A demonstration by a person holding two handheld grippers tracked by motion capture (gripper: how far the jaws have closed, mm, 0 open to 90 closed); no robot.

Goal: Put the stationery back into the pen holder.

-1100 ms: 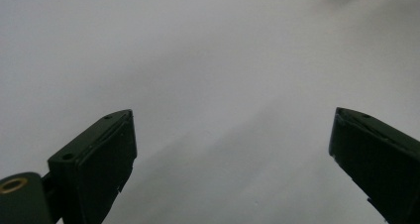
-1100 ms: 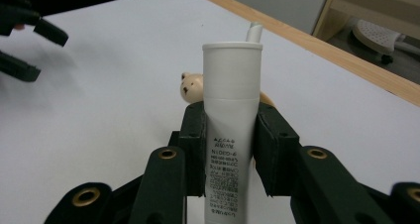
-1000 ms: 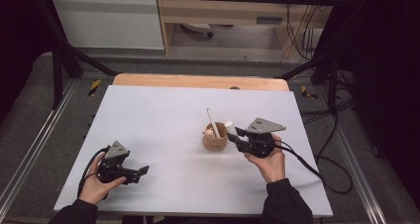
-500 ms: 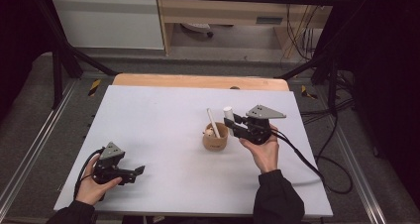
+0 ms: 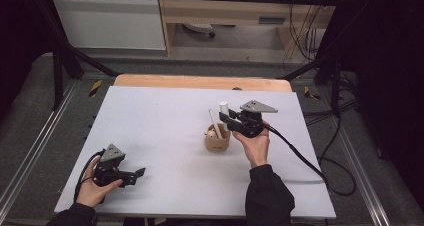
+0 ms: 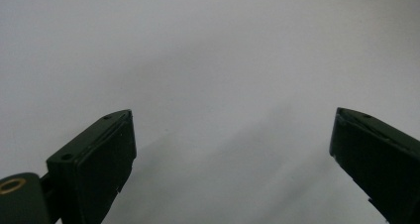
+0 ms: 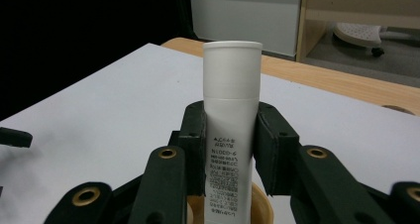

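My right gripper is shut on an upright white tube, cap end up. The tube's lower end sits over the mouth of a small wooden cup right of the table's middle. A white stick leans out of that cup. In the right gripper view the tube stands clamped between the jaws of the right gripper, with the cup's rim below. My left gripper rests open at the front left, low over the bare white table; the left gripper has nothing between its jaws.
The white tabletop lies on a wooden board whose edge shows at the far side. A black cable trails from the right gripper off the table's right edge. Metal frame rails run along both sides.
The right gripper has carried the tube up and slightly left, from beside the cup to over its mouth. The left hand has drawn back a little toward the front-left edge.
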